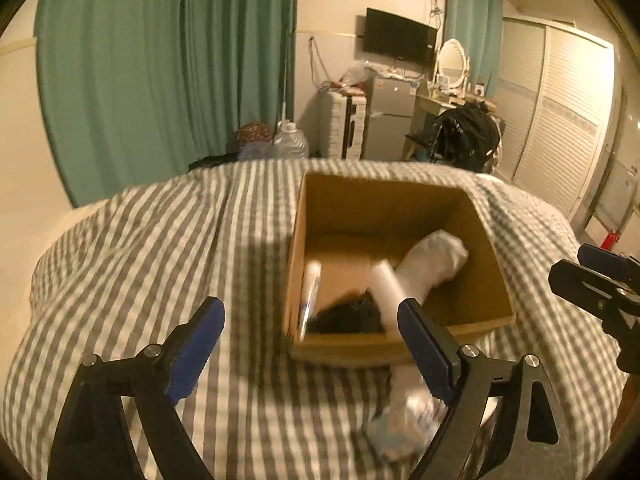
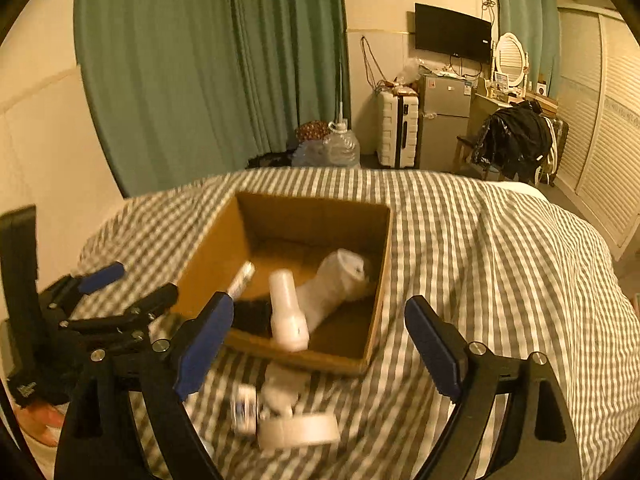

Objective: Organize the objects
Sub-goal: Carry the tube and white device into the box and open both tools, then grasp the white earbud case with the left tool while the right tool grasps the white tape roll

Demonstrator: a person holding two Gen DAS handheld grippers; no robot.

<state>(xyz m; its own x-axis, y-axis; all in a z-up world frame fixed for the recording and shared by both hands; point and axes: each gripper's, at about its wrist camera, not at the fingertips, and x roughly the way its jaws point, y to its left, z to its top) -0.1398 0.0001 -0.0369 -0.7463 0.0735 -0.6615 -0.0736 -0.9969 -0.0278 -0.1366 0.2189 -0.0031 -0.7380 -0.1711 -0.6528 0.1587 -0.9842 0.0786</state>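
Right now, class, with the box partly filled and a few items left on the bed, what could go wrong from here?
1. The cardboard box sits on a soft, rumpled striped duvet; pressing on its rim might tip it.
2. The white bottle leans on the box's near wall and could topple out.
3. The tape roll and small items lie close together, so the open right tongs may nudge neighbours.

Cardboard box [image 2: 208, 256]: matt brown corrugated board, plain inner walls. Bedcover [image 2: 480, 240]: soft woven cloth, grey-white check, creased. Bottle [image 2: 286, 312]: smooth white plastic, slight sheen. Tape roll [image 2: 300, 430]: glossy white. Gripper pads [image 2: 204, 344]: matt blue, ribbed; frames black plastic, metal screws.
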